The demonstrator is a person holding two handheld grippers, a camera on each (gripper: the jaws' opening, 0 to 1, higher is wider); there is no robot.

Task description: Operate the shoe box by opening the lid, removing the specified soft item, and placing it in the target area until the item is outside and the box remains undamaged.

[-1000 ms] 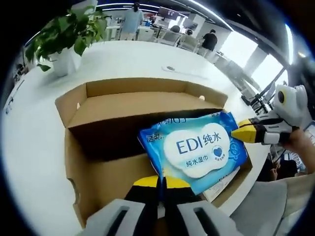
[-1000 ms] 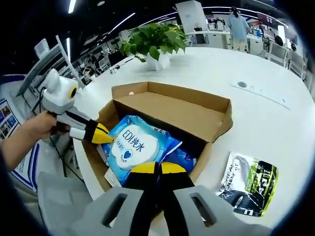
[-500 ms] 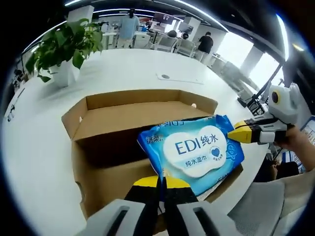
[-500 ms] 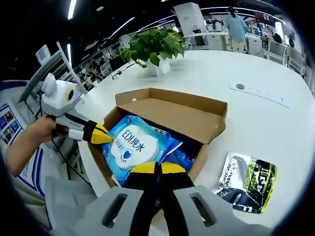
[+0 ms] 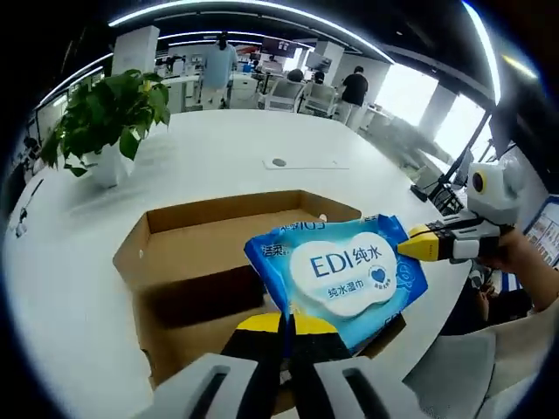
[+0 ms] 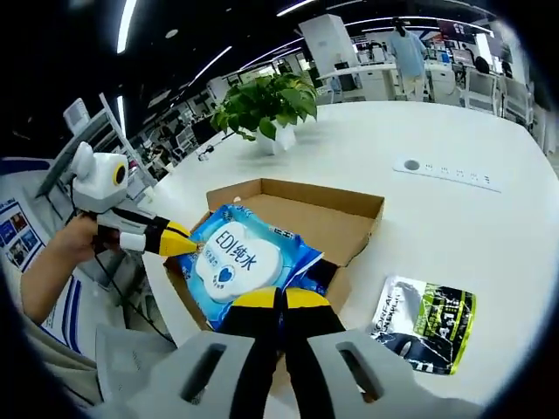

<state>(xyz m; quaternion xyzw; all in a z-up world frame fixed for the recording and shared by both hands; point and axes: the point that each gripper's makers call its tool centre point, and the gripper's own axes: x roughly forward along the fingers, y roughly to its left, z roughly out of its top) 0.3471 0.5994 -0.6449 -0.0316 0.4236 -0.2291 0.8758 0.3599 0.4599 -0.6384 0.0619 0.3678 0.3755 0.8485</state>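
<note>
The open brown shoe box (image 5: 196, 240) (image 6: 349, 218) lies on the white table, its lid folded back. A blue wet-wipes pack (image 5: 345, 271) (image 6: 231, 262) printed "EDI" hangs above the box opening, held at two ends. My left gripper (image 5: 284, 323) is shut on the pack's near edge; in the right gripper view it (image 6: 177, 242) comes in from the left, pinching a corner. My right gripper (image 6: 279, 301) is shut on the opposite edge and shows at the right (image 5: 417, 246) in the left gripper view, held by a hand.
A potted plant (image 5: 105, 113) (image 6: 266, 105) stands on the table beyond the box. A green-and-black pouch (image 6: 428, 323) lies to the right of the box. A flat socket strip (image 6: 445, 173) lies farther back. People and chairs are far behind.
Both grippers have risen with the wipes pack between them. The pack was partly inside the box and now hangs above it; the box looks smaller and farther below.
</note>
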